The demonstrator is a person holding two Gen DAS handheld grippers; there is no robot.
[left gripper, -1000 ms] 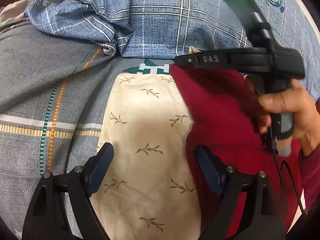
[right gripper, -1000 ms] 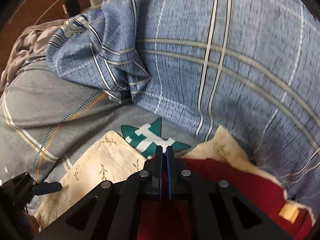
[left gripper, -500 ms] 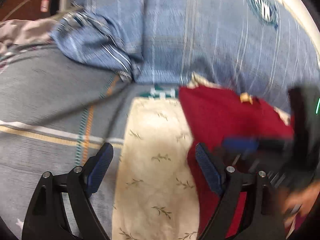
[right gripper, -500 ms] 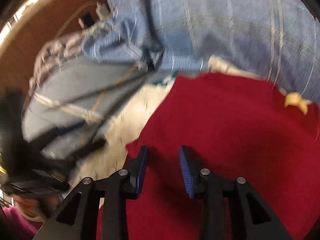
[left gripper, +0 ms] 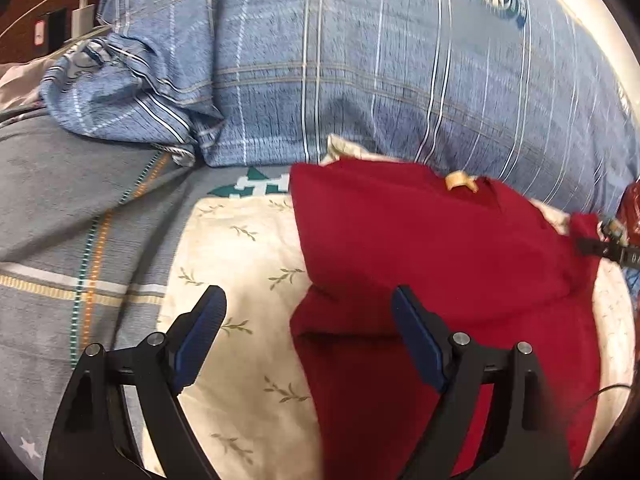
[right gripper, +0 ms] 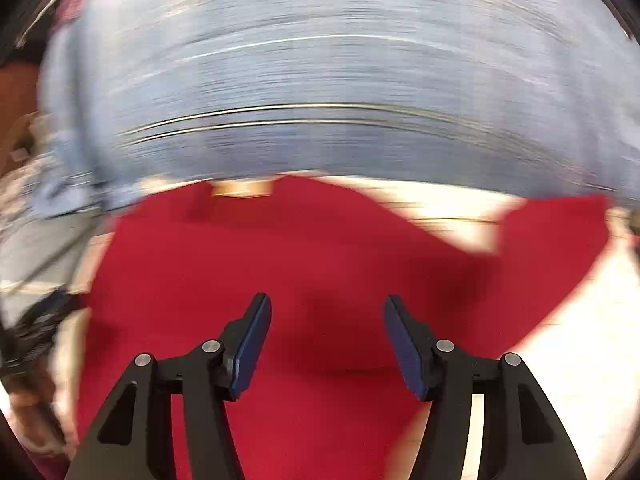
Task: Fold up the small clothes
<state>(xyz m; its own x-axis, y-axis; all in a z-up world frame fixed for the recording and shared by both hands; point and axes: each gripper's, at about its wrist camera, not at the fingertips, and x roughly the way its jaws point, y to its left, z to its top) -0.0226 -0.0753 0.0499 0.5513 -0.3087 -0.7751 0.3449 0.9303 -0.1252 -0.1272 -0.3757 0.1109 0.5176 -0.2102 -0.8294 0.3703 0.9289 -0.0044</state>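
the red garment (left gripper: 432,248) lies spread on a cream cloth with a leaf print (left gripper: 240,264), which itself lies on a grey bedsheet with orange and teal stripes (left gripper: 60,208). behind them a blue plaid quilt (left gripper: 360,60) is bunched up, its edge touching the far side of the garment. a small tan label (left gripper: 460,180) shows at the garment's far edge, and one part of the garment lies folded over the rest, with a soft crease across its near half. the left gripper (left gripper: 308,328) hangs above the garment's left edge with its jaws spread wide, one blue pad (left gripper: 200,332) over the cream cloth and the other over the red fabric, nothing pressed between them. the right gripper (right gripper: 328,336) is over the middle of the garment, seen through heavy blur; its jaws are opening, and only red fabric lies below the gap, not caught between the pads. in the right wrist view a red corner (right gripper: 560,232) reaches out over the cream cloth on the right.
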